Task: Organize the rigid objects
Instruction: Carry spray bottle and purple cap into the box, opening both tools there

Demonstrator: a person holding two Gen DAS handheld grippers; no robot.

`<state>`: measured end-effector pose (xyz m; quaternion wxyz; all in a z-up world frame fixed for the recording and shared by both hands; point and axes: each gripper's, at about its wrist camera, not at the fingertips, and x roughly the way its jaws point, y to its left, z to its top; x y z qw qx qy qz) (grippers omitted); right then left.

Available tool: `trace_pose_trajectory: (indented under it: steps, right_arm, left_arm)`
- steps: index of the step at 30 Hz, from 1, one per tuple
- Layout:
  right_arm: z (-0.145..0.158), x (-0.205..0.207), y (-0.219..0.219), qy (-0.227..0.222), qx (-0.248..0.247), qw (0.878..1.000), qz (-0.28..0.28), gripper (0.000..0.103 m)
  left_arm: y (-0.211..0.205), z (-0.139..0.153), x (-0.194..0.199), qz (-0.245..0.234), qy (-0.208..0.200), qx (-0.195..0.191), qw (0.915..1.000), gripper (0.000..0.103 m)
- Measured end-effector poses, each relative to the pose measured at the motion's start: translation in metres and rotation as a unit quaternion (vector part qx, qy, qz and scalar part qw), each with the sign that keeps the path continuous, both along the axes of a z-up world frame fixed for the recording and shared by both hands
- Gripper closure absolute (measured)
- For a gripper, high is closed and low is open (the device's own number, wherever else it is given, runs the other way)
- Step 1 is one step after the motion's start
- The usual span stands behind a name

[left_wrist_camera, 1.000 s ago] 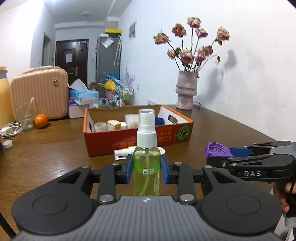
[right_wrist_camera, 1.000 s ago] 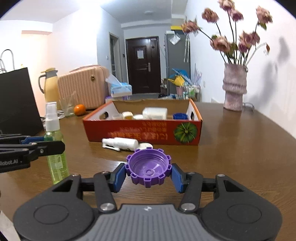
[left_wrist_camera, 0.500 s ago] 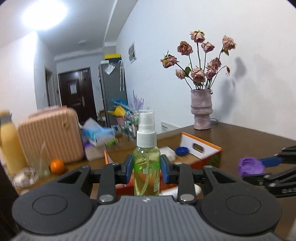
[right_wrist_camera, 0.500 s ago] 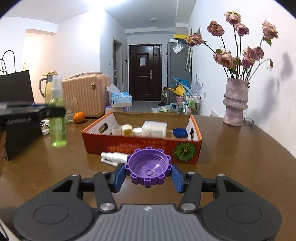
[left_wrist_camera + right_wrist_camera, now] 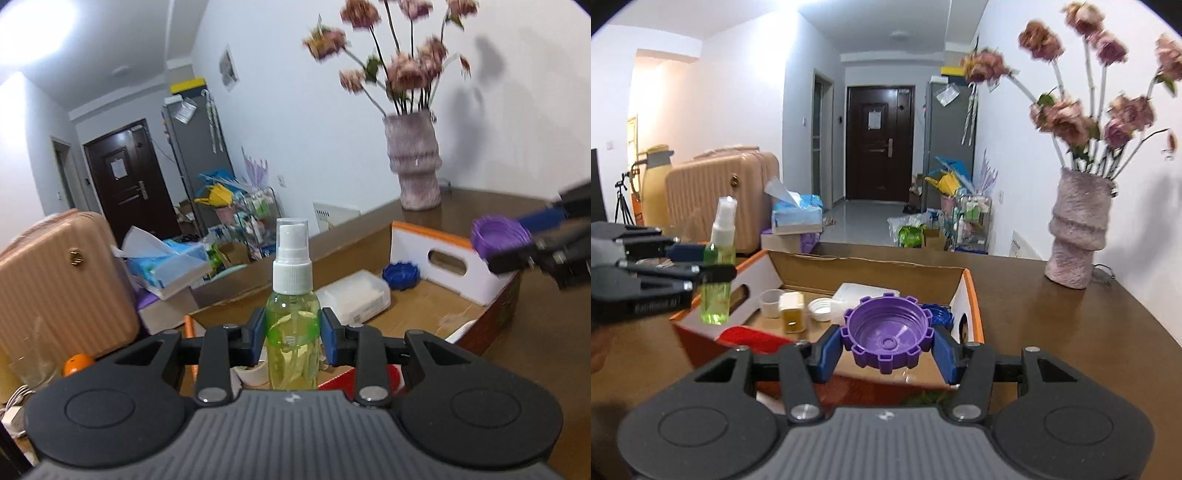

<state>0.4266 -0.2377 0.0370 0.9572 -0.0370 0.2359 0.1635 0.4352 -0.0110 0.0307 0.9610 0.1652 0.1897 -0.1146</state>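
Note:
My left gripper (image 5: 293, 341) is shut on a green spray bottle (image 5: 293, 332) with a white pump top, held upright over the near left end of the orange cardboard box (image 5: 458, 258). My right gripper (image 5: 886, 352) is shut on a purple toothed cap (image 5: 886, 336), open side up, above the box's near right part (image 5: 971, 306). In the right wrist view the left gripper (image 5: 701, 264) and the bottle (image 5: 716, 280) hang at the box's left wall. In the left wrist view the purple cap (image 5: 498, 238) and the right gripper (image 5: 517, 243) hover over the box's right end.
Inside the box lie a clear lidded case (image 5: 354, 299), a blue toothed cap (image 5: 400, 275), a small cup (image 5: 771, 301), a yellow-filled jar (image 5: 791, 314) and a white cap (image 5: 820, 308). A vase of dried roses (image 5: 1078, 232) stands on the brown table at the right. A suitcase (image 5: 720, 195) and tissue box (image 5: 796, 218) sit beyond.
Both grippers have moved forward from the table's front to above the box, each carrying its object. The left one also rolled, so its view tilts.

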Motion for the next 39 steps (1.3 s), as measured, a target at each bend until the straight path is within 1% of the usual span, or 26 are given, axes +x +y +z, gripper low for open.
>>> trace_pose_trajectory:
  steps: [3, 5, 7, 8, 9, 10, 11, 14, 15, 17, 21, 23, 25, 28, 33, 34, 36, 39]
  right_arm:
    - [-0.01, 0.038, 0.003, 0.019, -0.016, 1.0, -0.005, 0.051]
    - [-0.017, 0.058, 0.004, 0.033, -0.02, 0.999, -0.008, 0.051]
    - [-0.026, 0.077, 0.005, 0.043, -0.02, 0.999, -0.012, 0.051]
    - [-0.031, 0.086, 0.006, 0.049, -0.022, 0.998, -0.016, 0.049]
    - [-0.035, 0.092, 0.007, 0.053, -0.024, 0.998, -0.022, 0.047]
    - [-0.039, 0.097, 0.008, 0.054, -0.025, 0.998, -0.026, 0.042]
    - [-0.043, 0.099, 0.009, 0.049, -0.023, 0.998, -0.025, 0.04]
    - [-0.052, 0.099, 0.008, 0.037, -0.013, 0.999, -0.024, 0.038]
    - [-0.053, 0.1, 0.007, 0.034, -0.008, 0.999, -0.028, 0.038]
    - [-0.053, 0.099, 0.003, 0.033, 0.003, 0.999, -0.037, 0.038]
    - [-0.048, 0.094, -0.011, 0.019, 0.03, 0.998, -0.049, 0.037]
    - [-0.044, 0.094, -0.017, 0.02, 0.042, 0.998, -0.048, 0.036]
    - [-0.041, 0.094, -0.016, 0.017, 0.041, 0.998, -0.05, 0.036]
    - [-0.033, 0.088, -0.012, 0.014, 0.032, 0.999, -0.042, 0.036]
    - [-0.012, 0.062, -0.009, 0.004, 0.016, 1.0, -0.02, 0.036]
    - [-0.007, 0.056, -0.009, 0.003, 0.014, 1.0, -0.017, 0.036]
    - [0.002, 0.043, -0.01, 0.001, 0.013, 1.0, -0.013, 0.036]
    - [0.015, 0.022, -0.011, -0.002, 0.012, 1.0, -0.006, 0.036]
  left_arm:
    - [-0.003, -0.018, 0.02, -0.011, 0.016, 0.015, 0.9997, 0.071]
    - [-0.005, -0.028, 0.028, -0.014, 0.004, 0.018, 0.9997, 0.071]
    - [-0.004, -0.032, 0.036, -0.017, 0.016, 0.014, 0.9996, 0.07]
    - [-0.003, -0.034, 0.039, -0.02, 0.022, 0.004, 0.9996, 0.067]
    - [-0.001, -0.036, 0.042, -0.022, 0.029, -0.008, 0.9993, 0.058]
    - [0.001, -0.038, 0.045, -0.022, 0.037, -0.017, 0.9989, 0.054]
    - [0.004, -0.039, 0.046, -0.02, 0.041, -0.026, 0.9986, 0.049]
    - [0.012, -0.043, 0.051, -0.024, 0.059, -0.049, 0.9968, 0.046]
    - [0.015, -0.043, 0.054, -0.02, 0.062, -0.054, 0.9964, 0.043]
    - [0.021, -0.042, 0.058, 0.003, 0.065, -0.068, 0.9956, 0.041]
    - [0.03, -0.041, 0.065, 0.032, 0.076, -0.085, 0.9929, 0.041]
    - [0.03, -0.037, 0.063, 0.035, 0.074, -0.087, 0.9928, 0.041]
    - [0.028, -0.031, 0.057, 0.038, 0.064, -0.085, 0.9935, 0.039]
    - [0.025, -0.02, 0.047, 0.037, 0.054, -0.089, 0.9939, 0.032]
    - [0.019, -0.002, 0.026, 0.04, 0.054, -0.091, 0.9936, 0.029]
    - [0.018, 0.001, 0.021, 0.04, 0.054, -0.094, 0.9933, 0.028]
    - [0.018, 0.009, 0.008, 0.043, 0.054, -0.103, 0.9923, 0.022]
    - [0.018, 0.019, -0.012, 0.052, 0.054, -0.119, 0.9901, 0.018]
